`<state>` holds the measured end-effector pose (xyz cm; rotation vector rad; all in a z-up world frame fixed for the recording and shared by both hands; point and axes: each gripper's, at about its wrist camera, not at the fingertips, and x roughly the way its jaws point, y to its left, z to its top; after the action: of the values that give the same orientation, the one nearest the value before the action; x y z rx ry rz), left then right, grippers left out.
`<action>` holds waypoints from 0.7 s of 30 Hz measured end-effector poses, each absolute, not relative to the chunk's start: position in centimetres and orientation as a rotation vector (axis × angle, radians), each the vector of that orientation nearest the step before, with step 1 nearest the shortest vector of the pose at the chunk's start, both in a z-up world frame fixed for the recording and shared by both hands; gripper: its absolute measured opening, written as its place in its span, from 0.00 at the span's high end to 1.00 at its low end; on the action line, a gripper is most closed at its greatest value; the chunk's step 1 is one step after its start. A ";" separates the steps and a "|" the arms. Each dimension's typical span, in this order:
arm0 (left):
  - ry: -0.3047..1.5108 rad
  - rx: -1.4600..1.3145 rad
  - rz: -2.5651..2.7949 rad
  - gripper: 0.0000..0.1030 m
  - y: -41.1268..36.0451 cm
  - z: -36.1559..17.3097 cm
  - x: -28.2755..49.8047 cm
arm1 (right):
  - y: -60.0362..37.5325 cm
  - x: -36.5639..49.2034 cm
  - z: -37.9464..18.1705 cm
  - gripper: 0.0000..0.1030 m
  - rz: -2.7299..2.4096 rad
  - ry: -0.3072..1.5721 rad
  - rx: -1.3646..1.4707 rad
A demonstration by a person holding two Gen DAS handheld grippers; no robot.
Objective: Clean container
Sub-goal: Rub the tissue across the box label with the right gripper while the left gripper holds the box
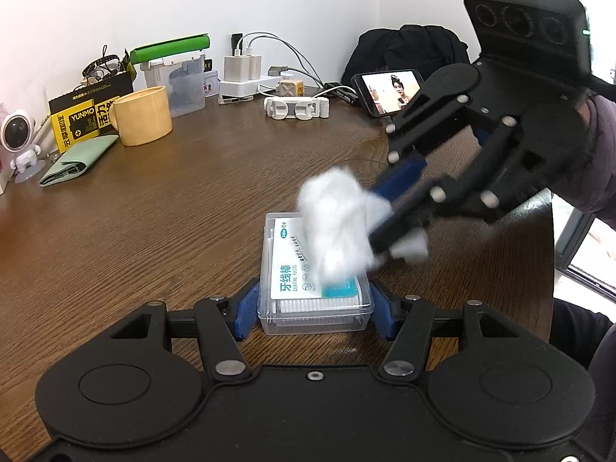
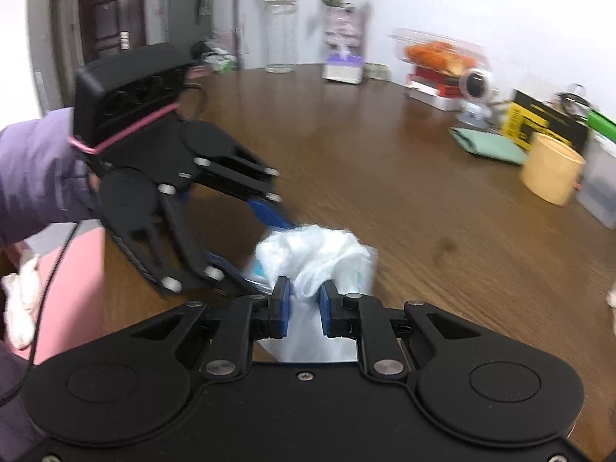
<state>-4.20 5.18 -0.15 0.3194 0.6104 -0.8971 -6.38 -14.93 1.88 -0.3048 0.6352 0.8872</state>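
A clear plastic container point(image 1: 292, 292) of dental floss picks lies on the brown table point(image 1: 154, 231). My left gripper point(image 1: 315, 310) is shut on it, one blue pad against each long side. From the upper right my right gripper point(image 1: 379, 223) reaches over the lid, shut on a crumpled white tissue point(image 1: 335, 227) that rests on the lid's label and looks blurred. In the right wrist view the tissue point(image 2: 312, 254) bulges out beyond the pads of the right gripper point(image 2: 304, 298) and hides most of the container point(image 2: 254, 271). The left gripper point(image 2: 269, 258) comes in from the left.
At the back left stand a yellow mug point(image 1: 142, 119), a green pouch point(image 1: 79, 159) and a yellow-black box point(image 1: 88, 115). A power strip with chargers point(image 1: 240, 84) and a lit phone point(image 1: 389, 90) sit at the back. The table's edge point(image 1: 550, 254) curves close on the right.
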 end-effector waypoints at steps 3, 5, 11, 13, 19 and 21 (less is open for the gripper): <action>0.609 0.319 -0.895 0.44 5.2 -0.2 -4.3 | -15.9 -5.1 1.9 0.82 0.837 0.643 -0.283; 0.608 0.320 -0.894 0.44 5.2 -0.2 -4.3 | -15.8 -4.4 1.9 0.82 0.826 0.638 -0.273; 0.609 0.318 -0.897 0.44 5.3 -0.2 -4.2 | -14.2 -3.3 1.8 0.82 0.832 0.622 -0.264; 0.610 0.317 -0.898 0.44 5.3 -0.2 -4.2 | -13.5 -3.3 1.7 0.82 0.856 0.620 -0.256; 0.611 0.315 -0.903 0.44 5.3 -0.2 -4.1 | -12.2 -5.3 1.8 0.82 0.986 0.628 -0.281; 0.611 0.314 -0.905 0.44 5.3 -0.2 -4.1 | -12.5 -5.8 1.9 0.82 1.002 0.638 -0.291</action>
<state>-4.13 5.27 -0.19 0.3140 0.6113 -0.9046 -5.82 -12.50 1.88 -0.2909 0.6382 1.0023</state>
